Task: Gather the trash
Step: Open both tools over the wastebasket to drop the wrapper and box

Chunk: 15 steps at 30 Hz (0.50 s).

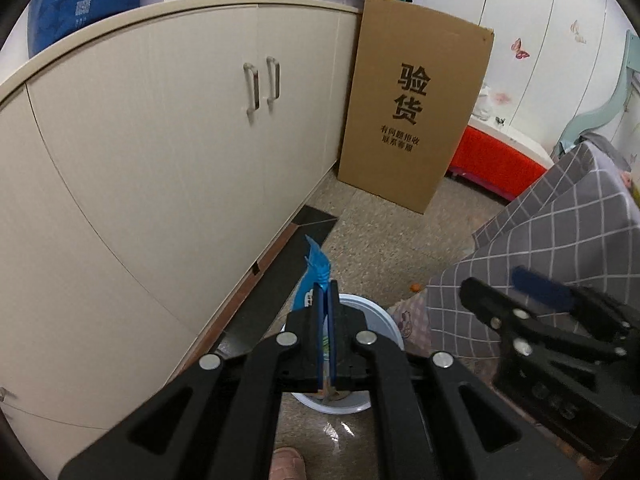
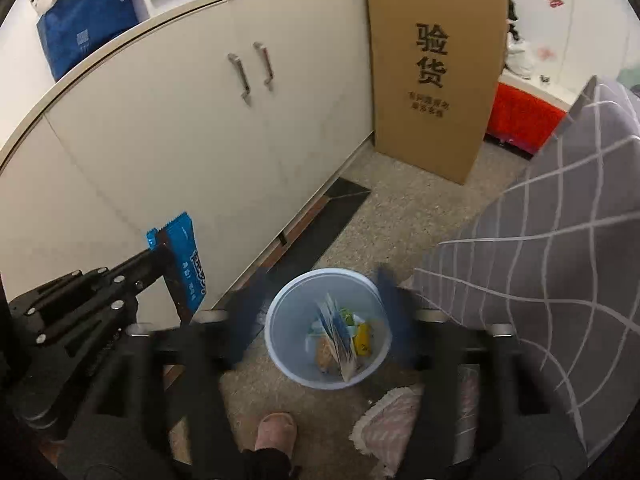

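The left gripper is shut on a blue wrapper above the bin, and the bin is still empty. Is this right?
Not quite. The right wrist view shows the bin already holds several wrappers. The left gripper is indeed shut on the blue wrapper.

Large black characters "验货" on the tall cardboard box (image 1: 414, 104) at 1 o'clock, smaller lines beneath unreadable, letters "OBBY" on the white-and-blue bag (image 2: 76, 12) at 10 o'clock

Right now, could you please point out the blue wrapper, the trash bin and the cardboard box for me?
blue wrapper (image 2: 188, 260), right wrist view, on its printed face.
trash bin (image 2: 280, 312), right wrist view, on its inner left wall.
cardboard box (image 1: 416, 100), left wrist view, on its printed front.
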Motion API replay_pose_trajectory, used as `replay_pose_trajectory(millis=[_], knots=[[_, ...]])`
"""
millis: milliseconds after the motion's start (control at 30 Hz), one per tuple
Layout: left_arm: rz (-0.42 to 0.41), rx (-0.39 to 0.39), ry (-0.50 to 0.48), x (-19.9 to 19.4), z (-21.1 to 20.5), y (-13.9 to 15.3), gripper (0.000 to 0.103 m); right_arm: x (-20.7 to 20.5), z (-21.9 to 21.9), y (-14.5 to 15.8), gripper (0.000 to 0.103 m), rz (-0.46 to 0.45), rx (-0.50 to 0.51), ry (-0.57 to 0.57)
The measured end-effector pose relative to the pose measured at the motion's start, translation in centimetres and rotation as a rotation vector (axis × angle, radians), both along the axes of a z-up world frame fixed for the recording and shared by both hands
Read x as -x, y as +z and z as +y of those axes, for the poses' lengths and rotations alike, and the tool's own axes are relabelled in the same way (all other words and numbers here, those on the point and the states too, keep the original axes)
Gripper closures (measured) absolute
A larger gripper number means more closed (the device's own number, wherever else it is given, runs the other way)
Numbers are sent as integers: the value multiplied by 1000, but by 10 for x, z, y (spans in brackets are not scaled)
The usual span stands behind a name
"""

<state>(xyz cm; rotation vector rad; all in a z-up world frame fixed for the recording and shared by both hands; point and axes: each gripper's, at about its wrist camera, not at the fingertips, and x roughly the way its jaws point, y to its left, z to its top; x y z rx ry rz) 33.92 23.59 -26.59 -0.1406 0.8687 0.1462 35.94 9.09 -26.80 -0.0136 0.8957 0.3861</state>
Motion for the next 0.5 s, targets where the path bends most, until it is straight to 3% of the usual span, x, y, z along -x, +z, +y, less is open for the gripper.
replay_pose_trajectory(millis=[500], knots=[[-16,0,-46,-12,-24,-3,101,19,-21,42,36,-188,-4,-110]])
